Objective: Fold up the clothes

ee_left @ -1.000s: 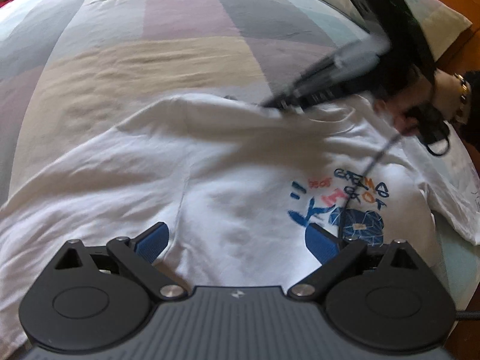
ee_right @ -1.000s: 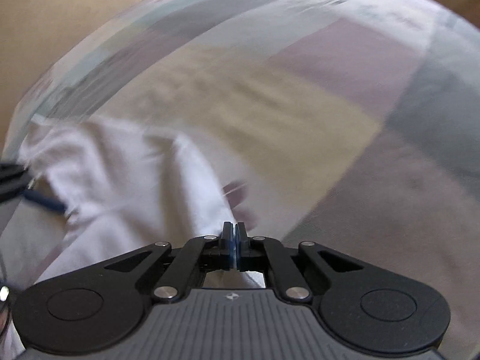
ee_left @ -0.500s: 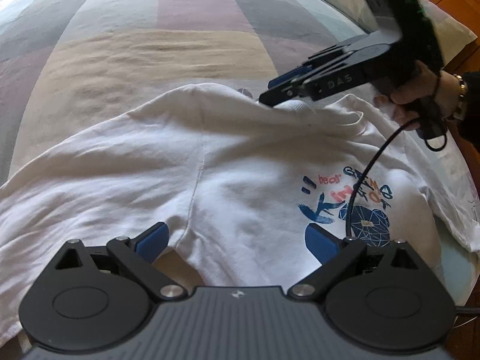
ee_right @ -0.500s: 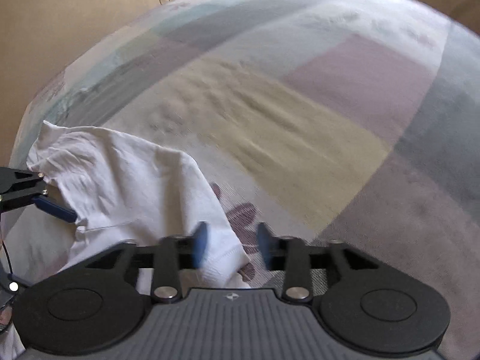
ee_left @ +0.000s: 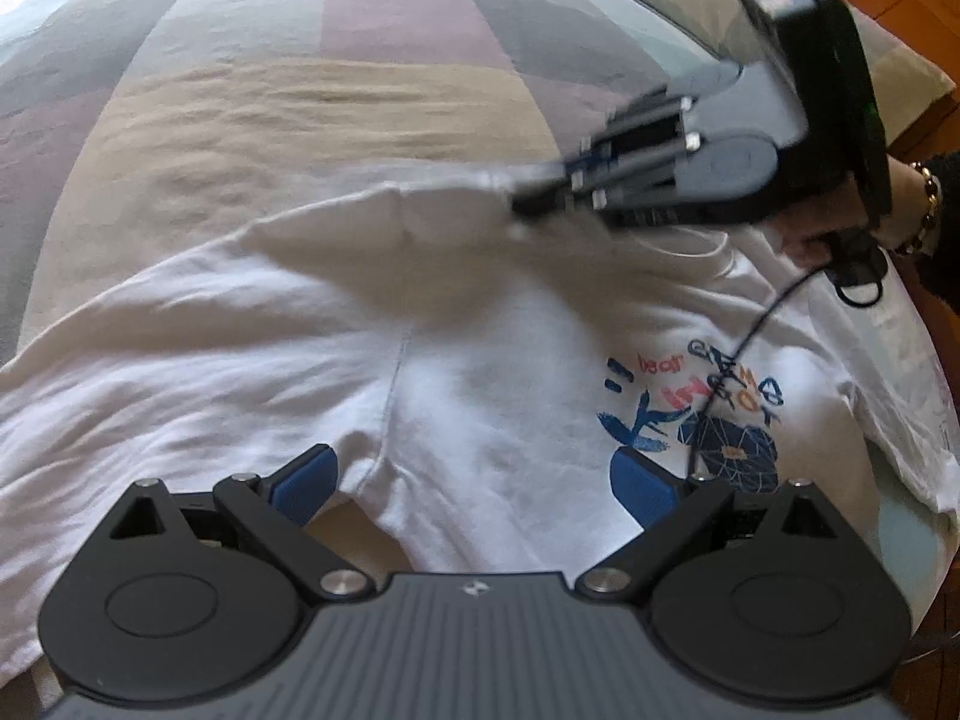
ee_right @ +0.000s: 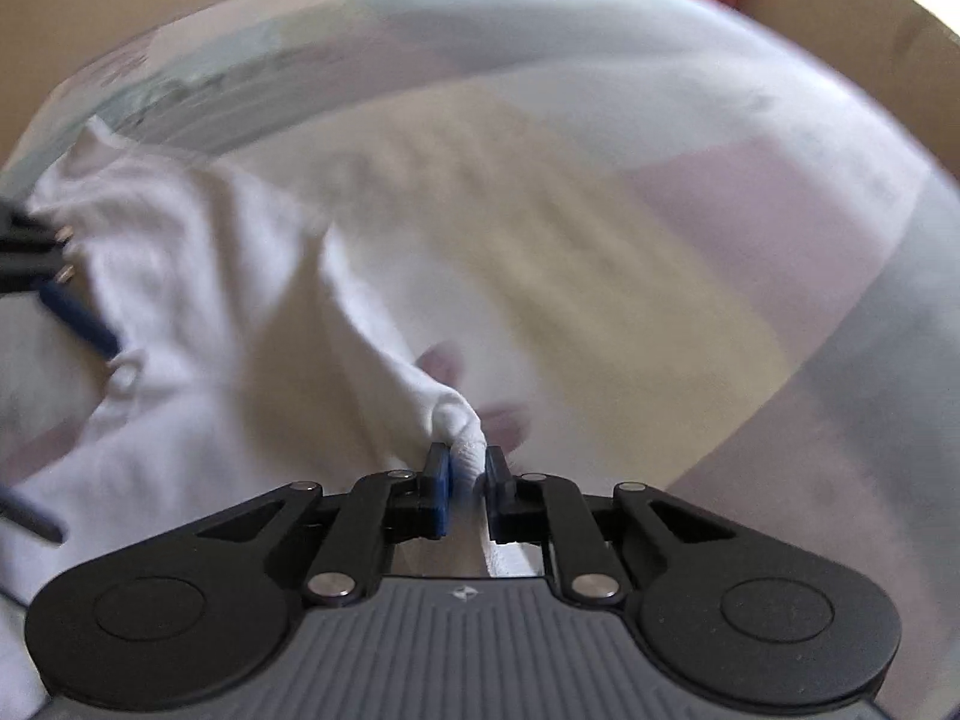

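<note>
**Right gripper pinches shirt edge**

While the white shirt [ee_left: 456,360] lies spread across a patchwork bedspread [ee_left: 336,96], the left gripper [ee_left: 474,474] sits low over its near part with its blue pads spread wide, one on either side of a seam, and nothing pressed between them. A small bare patch of bedspread shows just below the left pad. To the right on the shirt is a blue and red print [ee_left: 708,414], crossed by a thin black cable.

Further right and beyond, the right gripper [ee_left: 528,204] reaches in from a hand [ee_left: 840,222] at the frame's edge, its tips at the shirt's far edge, which is drawn up into a ridge. In its own view the right gripper [ee_right: 465,471] has just been closing, and its jaws stand nearly together with a bunched fold of white cloth clamped between the pads. From that pinch the shirt [ee_right: 198,312] trails away leftward over the bedspread [ee_right: 600,240], blurred, toward the left gripper's blue finger at the left edge.
</note>
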A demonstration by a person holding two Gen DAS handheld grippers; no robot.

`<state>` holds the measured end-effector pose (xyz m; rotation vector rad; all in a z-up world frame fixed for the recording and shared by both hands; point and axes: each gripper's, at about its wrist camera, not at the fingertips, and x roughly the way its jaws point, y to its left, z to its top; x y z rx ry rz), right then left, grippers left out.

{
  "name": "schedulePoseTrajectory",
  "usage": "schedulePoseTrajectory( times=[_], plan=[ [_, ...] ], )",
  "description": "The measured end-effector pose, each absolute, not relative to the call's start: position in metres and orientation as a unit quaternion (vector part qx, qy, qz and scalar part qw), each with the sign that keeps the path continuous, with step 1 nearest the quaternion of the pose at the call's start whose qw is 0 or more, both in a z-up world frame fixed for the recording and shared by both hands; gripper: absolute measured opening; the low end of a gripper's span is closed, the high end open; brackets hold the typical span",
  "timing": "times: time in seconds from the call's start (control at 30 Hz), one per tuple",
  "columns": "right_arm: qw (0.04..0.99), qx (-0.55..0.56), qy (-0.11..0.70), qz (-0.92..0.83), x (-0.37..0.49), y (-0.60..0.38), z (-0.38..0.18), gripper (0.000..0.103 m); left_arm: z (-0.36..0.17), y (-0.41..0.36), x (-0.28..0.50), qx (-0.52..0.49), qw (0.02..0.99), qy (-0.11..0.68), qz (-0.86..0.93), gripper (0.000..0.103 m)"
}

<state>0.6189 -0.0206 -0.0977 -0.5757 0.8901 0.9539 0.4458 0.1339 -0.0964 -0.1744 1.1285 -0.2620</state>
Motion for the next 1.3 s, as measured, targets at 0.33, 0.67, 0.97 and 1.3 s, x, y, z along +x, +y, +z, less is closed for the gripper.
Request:
schedulePoseTrajectory(
  times=[0.33,0.67,0.97,1.3],
  plan=[
    [0.793,-0.266,0.393,0.381,0.65,-0.014,-0.094,0.037,-0.087,0.142,0.445,-0.106,0.842,0.519,-0.106,0.097],
    [0.841,-0.18,0.441,0.256,0.613,-0.134,-0.064,0.043,-0.077,0.145,0.464,-0.093,0.851,0.508,-0.094,0.097],
    [0.852,-0.073,0.472,0.215,0.609,-0.224,-0.089,0.043,-0.077,0.09,0.473,-0.057,0.844,0.51,-0.155,0.097],
    [0.826,-0.191,0.461,0.261,0.589,-0.185,-0.11,0.007,-0.077,0.057,0.469,-0.035,0.832,0.523,-0.181,0.097]
  ],
)
